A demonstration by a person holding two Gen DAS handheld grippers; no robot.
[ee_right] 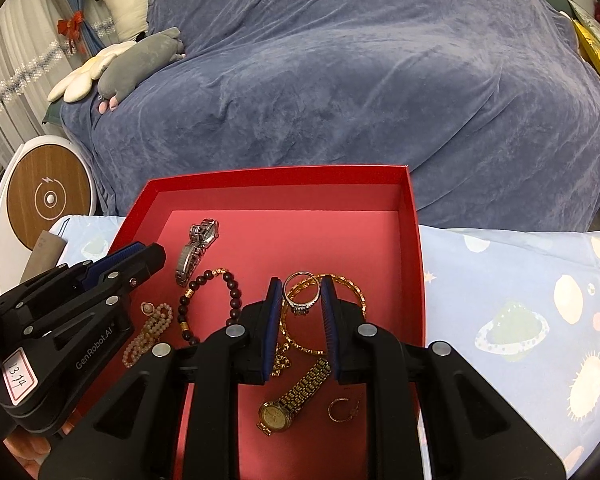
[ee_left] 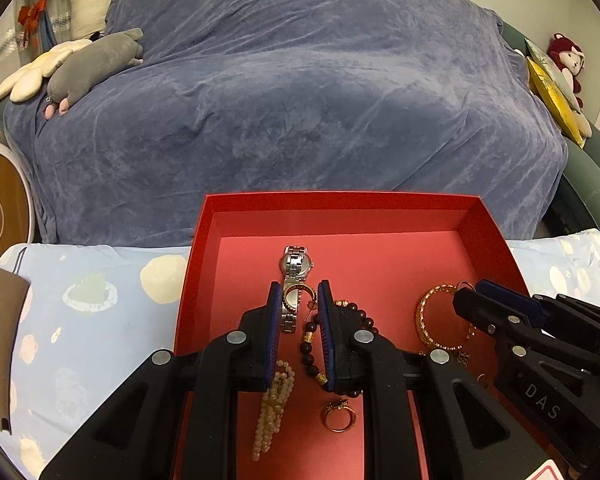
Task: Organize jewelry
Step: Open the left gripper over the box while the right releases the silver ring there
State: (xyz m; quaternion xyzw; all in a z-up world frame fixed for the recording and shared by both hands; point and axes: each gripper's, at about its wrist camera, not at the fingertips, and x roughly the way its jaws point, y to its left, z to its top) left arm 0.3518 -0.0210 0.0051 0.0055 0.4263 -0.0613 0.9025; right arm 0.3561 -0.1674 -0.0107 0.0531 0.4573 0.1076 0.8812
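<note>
The main worry on the left is the small gold hoop (ee_left: pixel 298 297) pinched between the pads of the left gripper (ee_left: pixel 299 285). The jaws are clamped on it by its thin edge only, so a slight twist or an early easing of the grip could let it spring out. It hangs right above the silver watch (ee_left: pixel 296 264), so it would probably bounce off the metal band or vanish among the pale bead strand (ee_left: pixel 274 408) and the dark bead bracelet (ee_left: pixel 356 312) just beside it. Further right, the right gripper (ee_right: pixel 300 280) is closed on a silver ring (ee_right: pixel 300 294) with a small stone setting, again across a narrow band. If that ring drops it would likely land in the gold bangle (ee_right: pixel 324 320) and the fine chain beneath, where it could snag and be hard to pick out cleanly. The two grippers are also near each other, so a careless swing could knock them together. The jewelry itself lies loose and mixed on the floor of the open red box (ee_left: pixel 204 240), which sits on a pale blue patterned cloth (ee_right: pixel 520 300). A gold watch (ee_right: pixel 284 408) and a second thin hoop (ee_right: pixel 342 410) lie at the near right, and a gold ring (ee_left: pixel 338 416) near the middle. Everything is small, shiny and slippery-looking, and nothing is sorted into groups yet.
</note>
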